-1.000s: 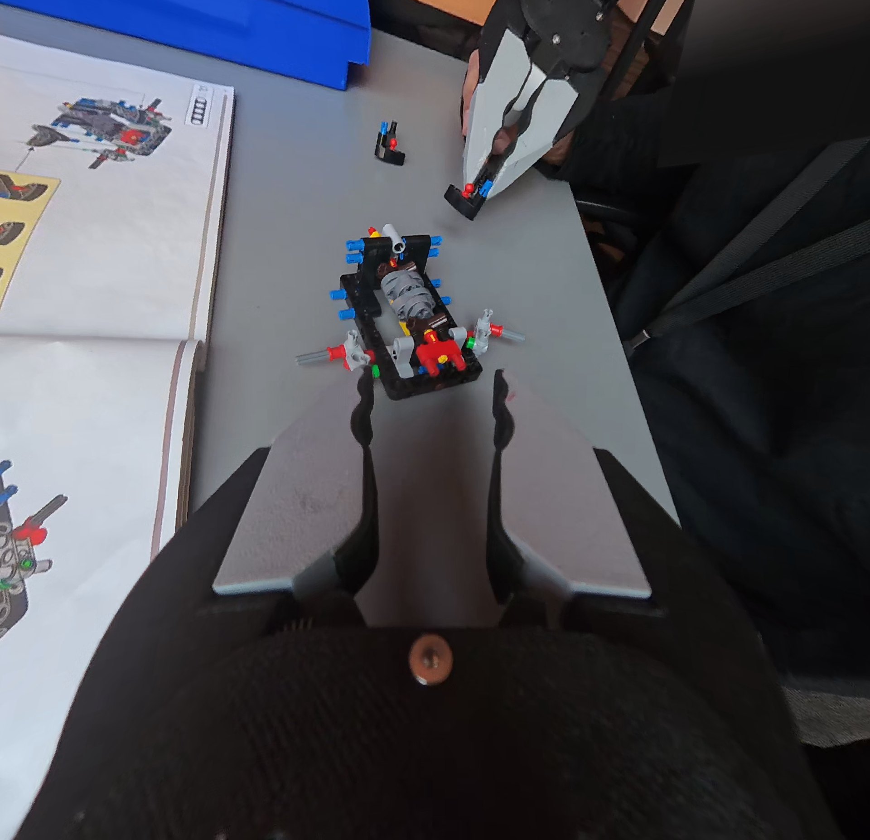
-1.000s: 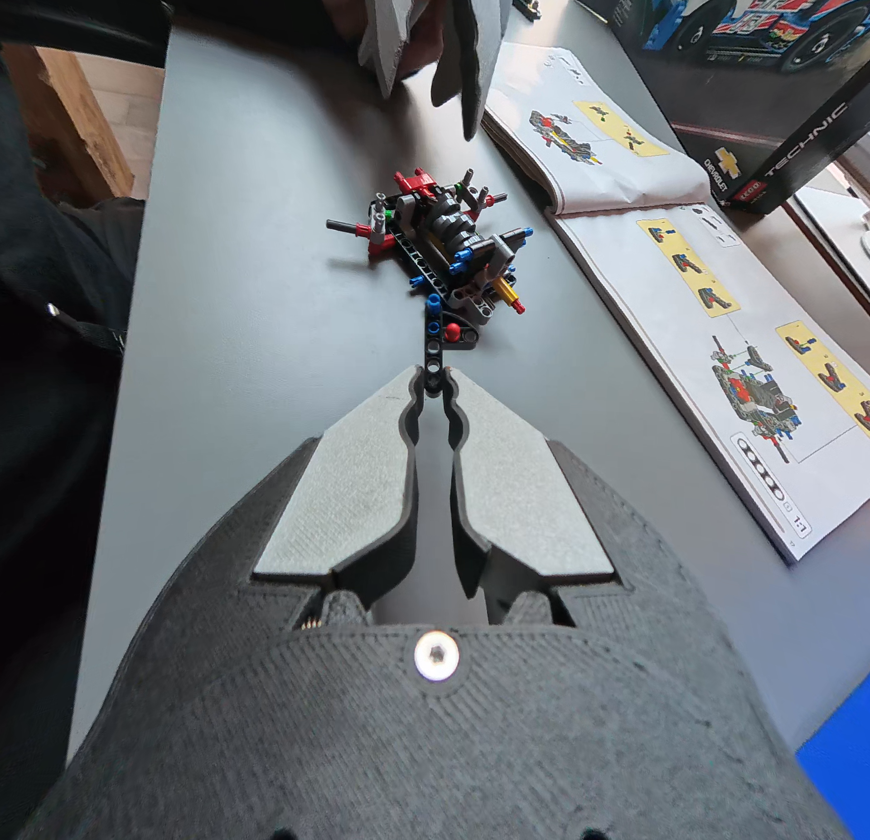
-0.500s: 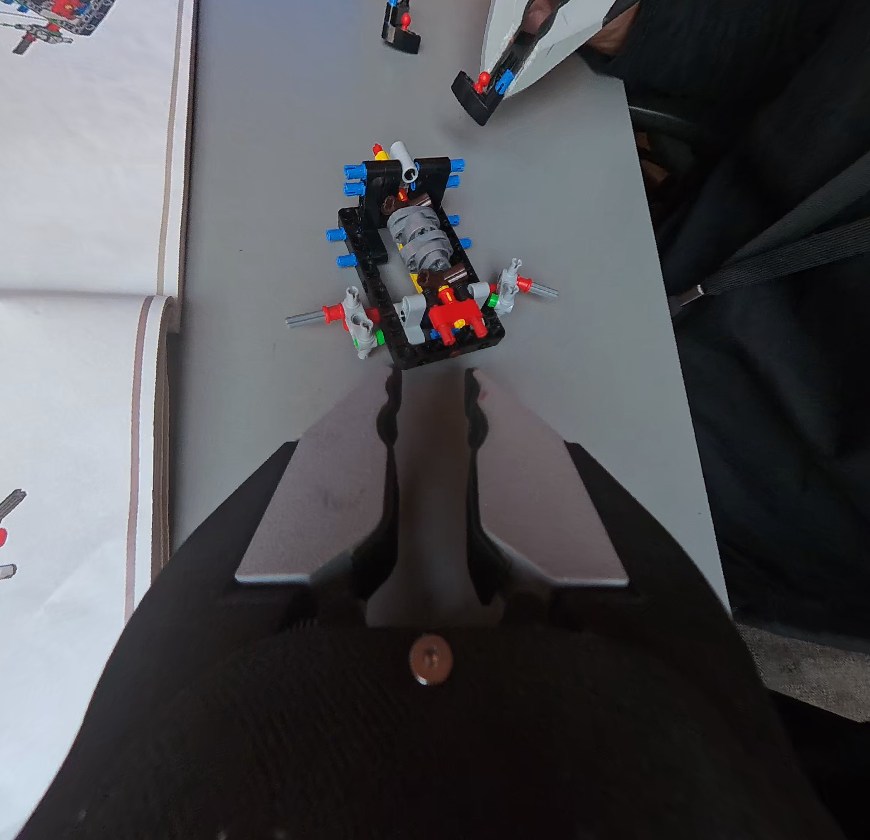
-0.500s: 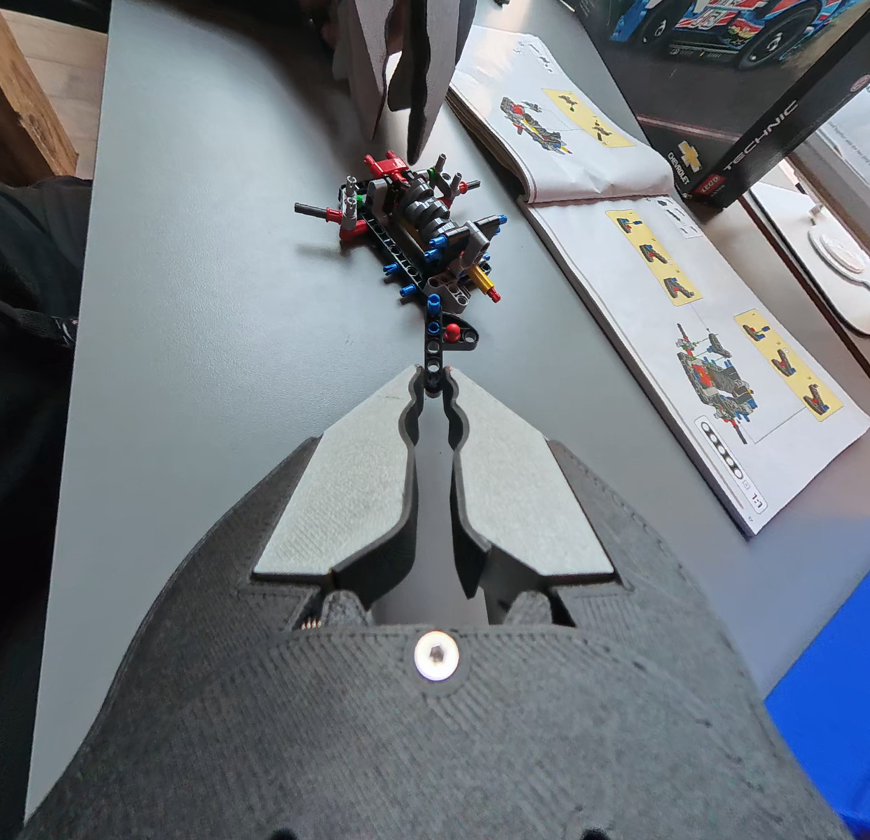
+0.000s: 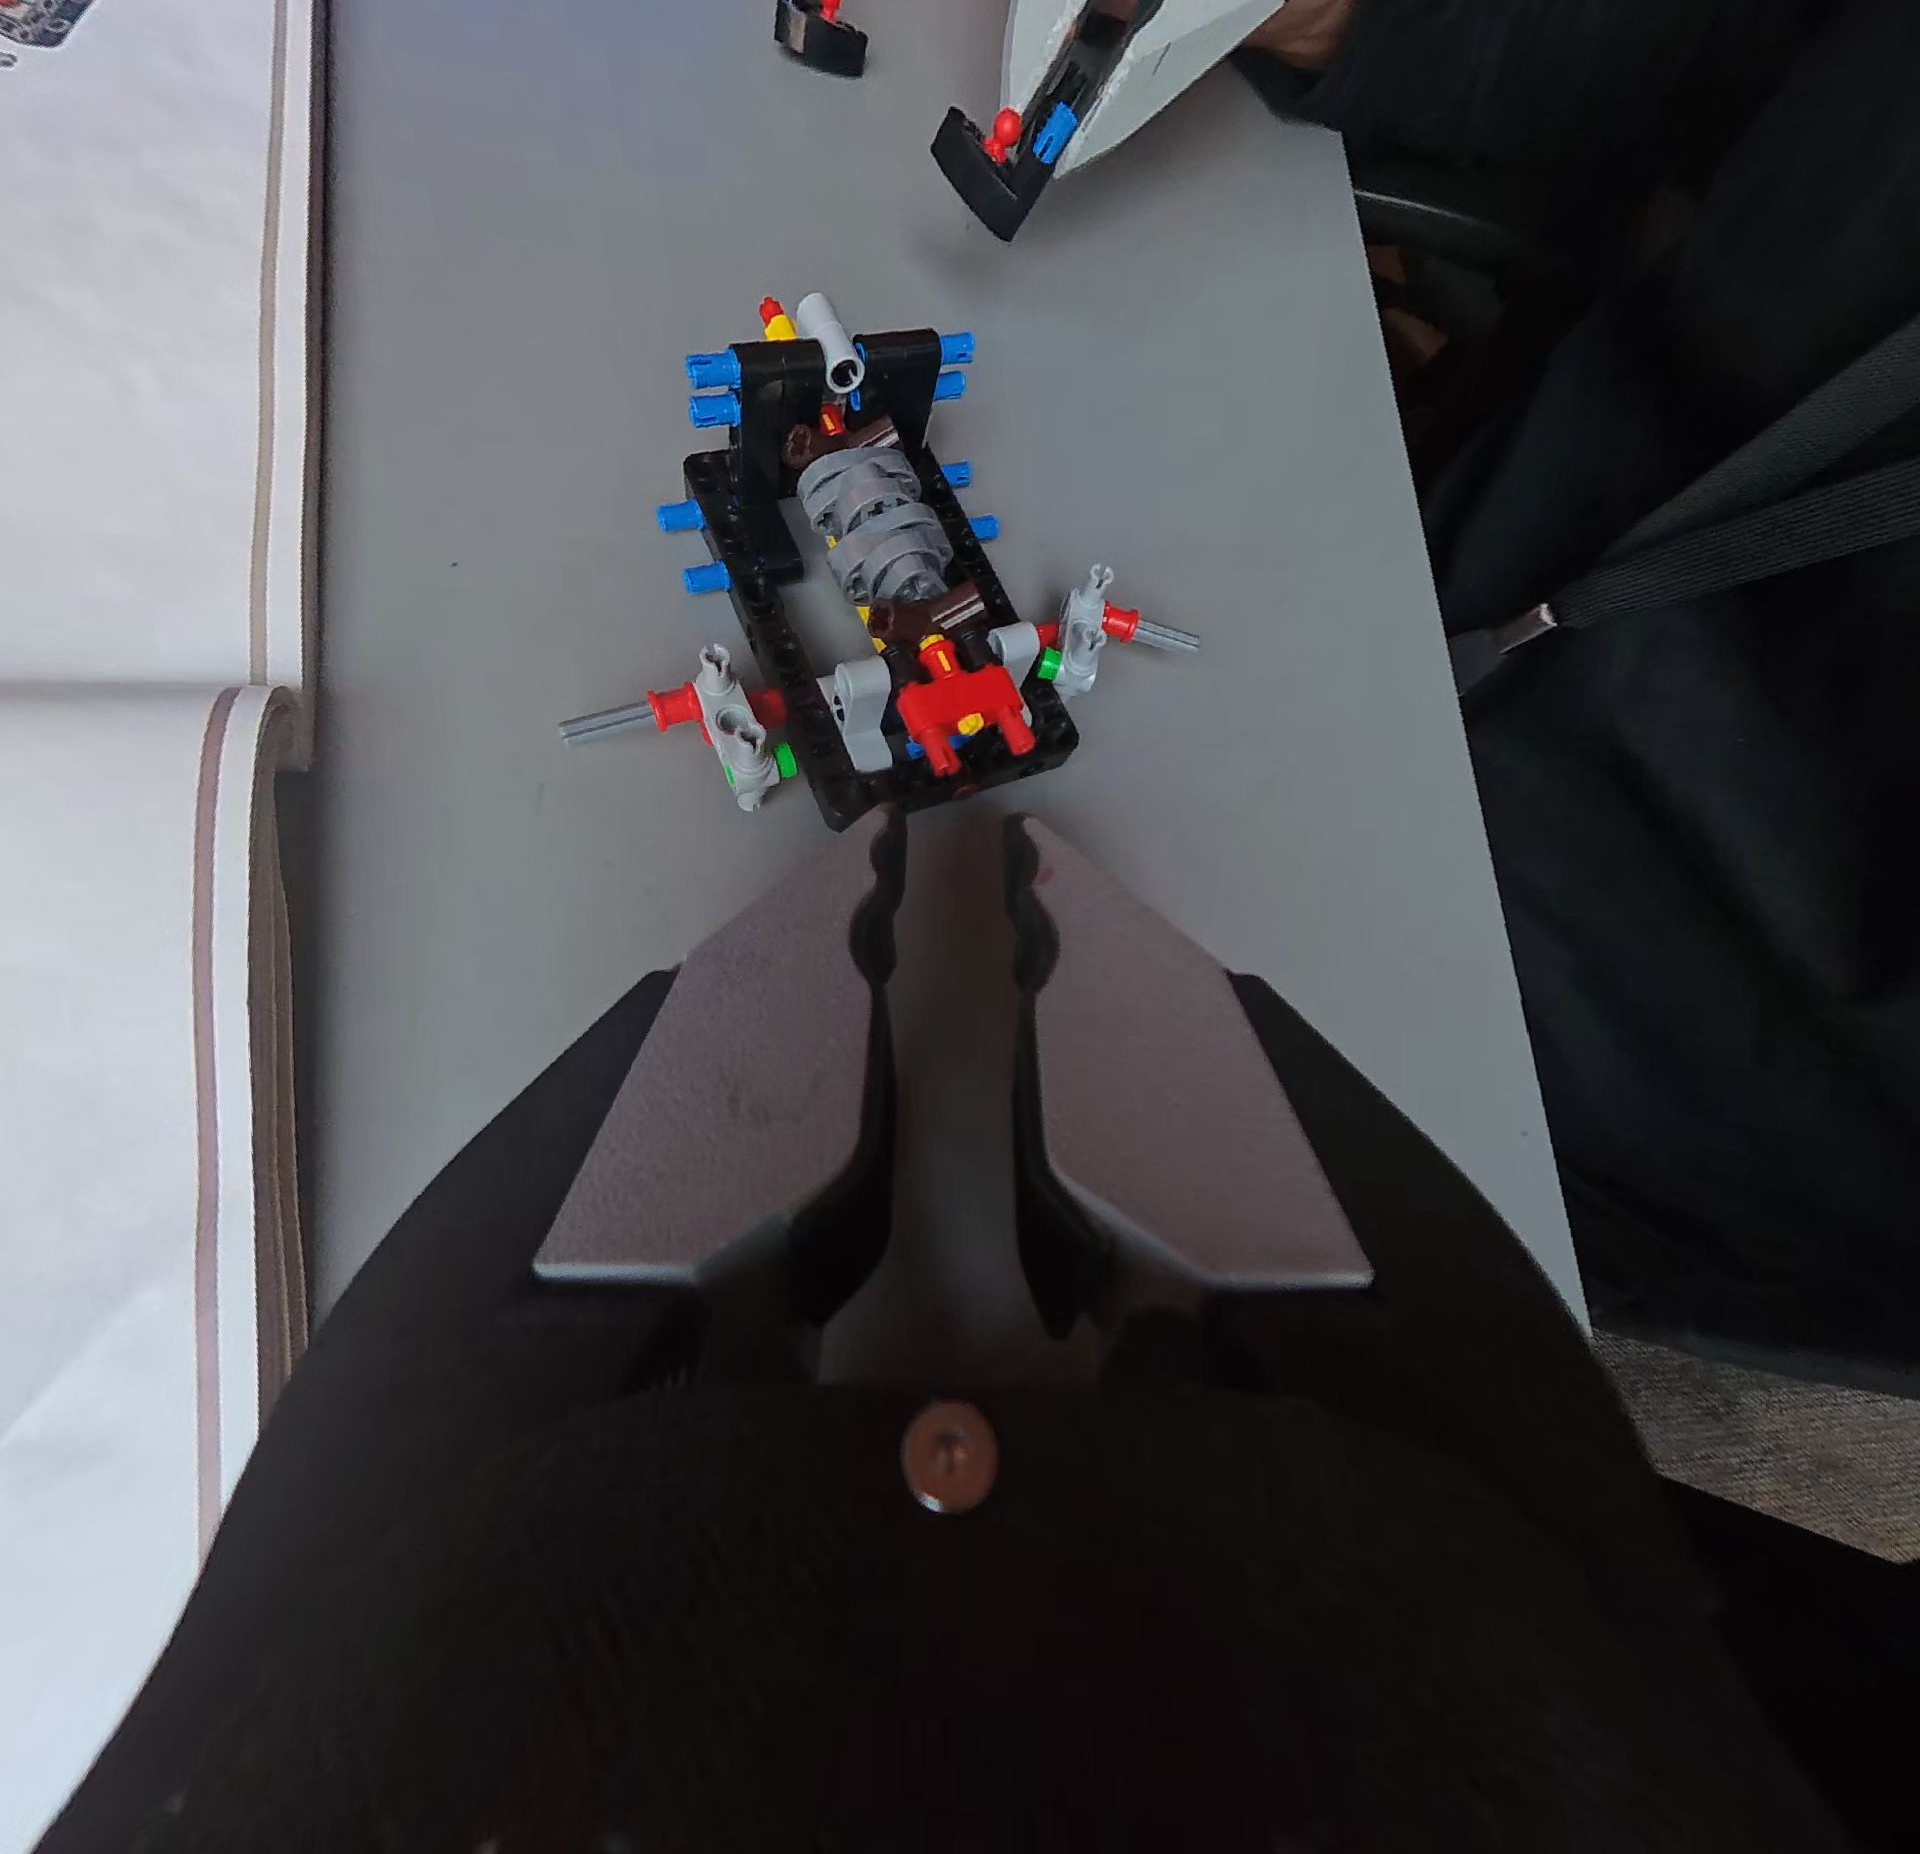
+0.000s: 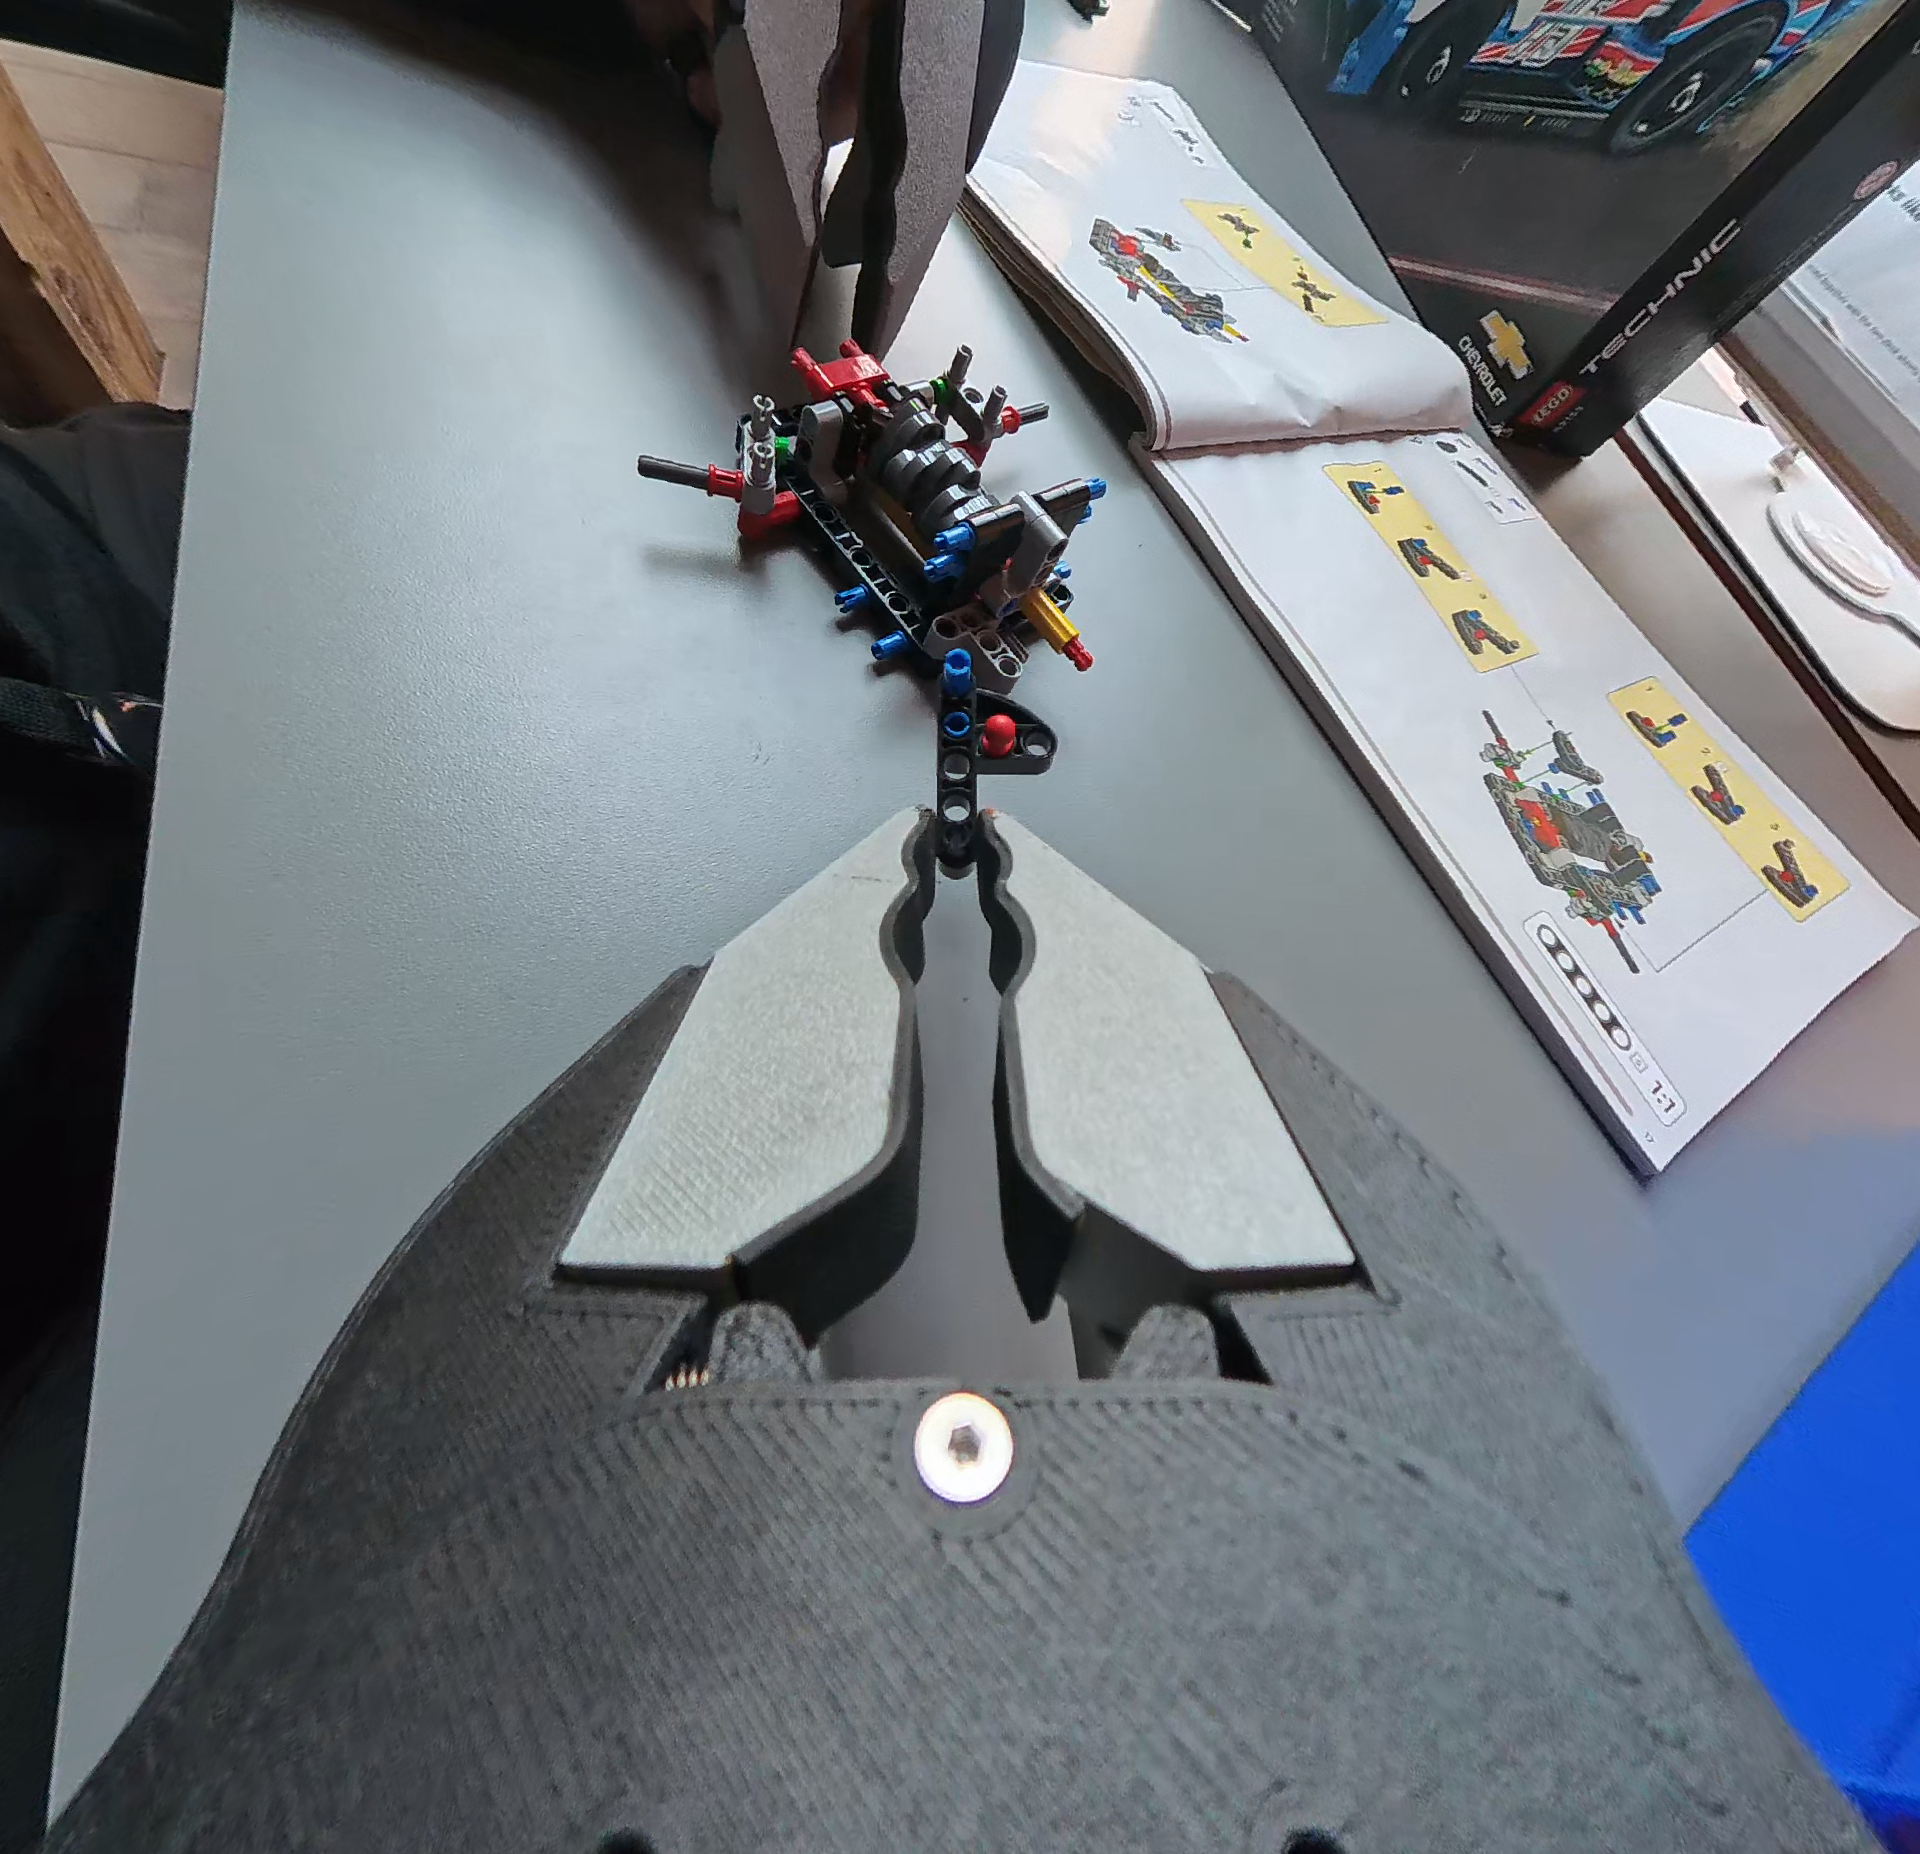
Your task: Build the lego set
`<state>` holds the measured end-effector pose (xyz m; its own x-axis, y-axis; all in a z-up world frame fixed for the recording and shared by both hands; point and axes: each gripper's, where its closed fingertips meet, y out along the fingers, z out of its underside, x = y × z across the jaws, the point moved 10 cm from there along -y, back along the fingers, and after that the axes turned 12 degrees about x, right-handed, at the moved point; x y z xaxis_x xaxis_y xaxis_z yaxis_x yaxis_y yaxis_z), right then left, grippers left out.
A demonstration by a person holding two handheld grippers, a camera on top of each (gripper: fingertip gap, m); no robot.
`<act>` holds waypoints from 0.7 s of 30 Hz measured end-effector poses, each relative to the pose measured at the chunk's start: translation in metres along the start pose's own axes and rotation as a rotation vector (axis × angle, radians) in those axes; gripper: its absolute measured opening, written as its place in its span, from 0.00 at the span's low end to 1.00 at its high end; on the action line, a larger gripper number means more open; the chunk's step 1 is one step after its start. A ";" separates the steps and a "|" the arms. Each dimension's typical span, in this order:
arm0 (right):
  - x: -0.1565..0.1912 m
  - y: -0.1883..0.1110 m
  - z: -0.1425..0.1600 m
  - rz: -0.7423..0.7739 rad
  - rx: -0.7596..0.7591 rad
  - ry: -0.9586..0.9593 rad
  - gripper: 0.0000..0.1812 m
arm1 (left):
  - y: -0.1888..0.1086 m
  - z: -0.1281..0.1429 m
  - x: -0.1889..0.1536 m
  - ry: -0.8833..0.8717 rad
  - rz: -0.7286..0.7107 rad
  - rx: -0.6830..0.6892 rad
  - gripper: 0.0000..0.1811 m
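- The right tongs (image 6: 954, 836) are clenched on the near end of a black L-shaped beam (image 6: 971, 760) carrying a red pin and blue pins; the beam juts straight ahead of the tips.
- The chassis assembly (image 6: 902, 500) lies on the desk (image 6: 436, 682) just beyond the beam's far end, its blue-pinned end towards these tongs.
- The left tongs (image 5: 951, 836) are released, with a narrow gap between the tips and nothing in it; they hover just short of the chassis's red-block end.
- A second black L-piece (image 5: 819, 22) lies on the desk well beyond the left tongs, past the chassis.
- The step in hand seems to be joining the held beam to the chassis. Done well, I think the left tongs should first pinch the frame's near end so it cannot slide, then the right tongs line the pins up with the frame's holes and press straight, not twisting.
- The risk is the chassis skating across the smooth desk.
- An open instruction booklet (image 6: 1455, 661) lies right of the right tongs, with printed step diagrams. Behind it stands the set's box (image 6: 1621, 246), bearing brand logos and a race-car picture.
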<state>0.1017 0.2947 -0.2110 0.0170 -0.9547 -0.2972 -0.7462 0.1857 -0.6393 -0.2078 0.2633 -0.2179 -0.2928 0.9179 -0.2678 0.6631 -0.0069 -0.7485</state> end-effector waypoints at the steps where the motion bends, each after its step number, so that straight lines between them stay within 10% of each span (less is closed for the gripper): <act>1: 0.000 0.000 0.000 0.000 -0.002 0.001 0.02 | 0.000 0.000 0.000 0.000 0.001 -0.002 0.08; 21: -0.005 -0.005 -0.017 -0.033 -0.034 -0.184 0.02 | 0.004 -0.004 -0.004 -0.007 0.046 -0.006 0.07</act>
<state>0.0939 0.2947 -0.1939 0.1606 -0.9011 -0.4028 -0.7653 0.1440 -0.6273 -0.2010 0.2617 -0.2176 -0.2664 0.9140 -0.3058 0.6801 -0.0466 -0.7316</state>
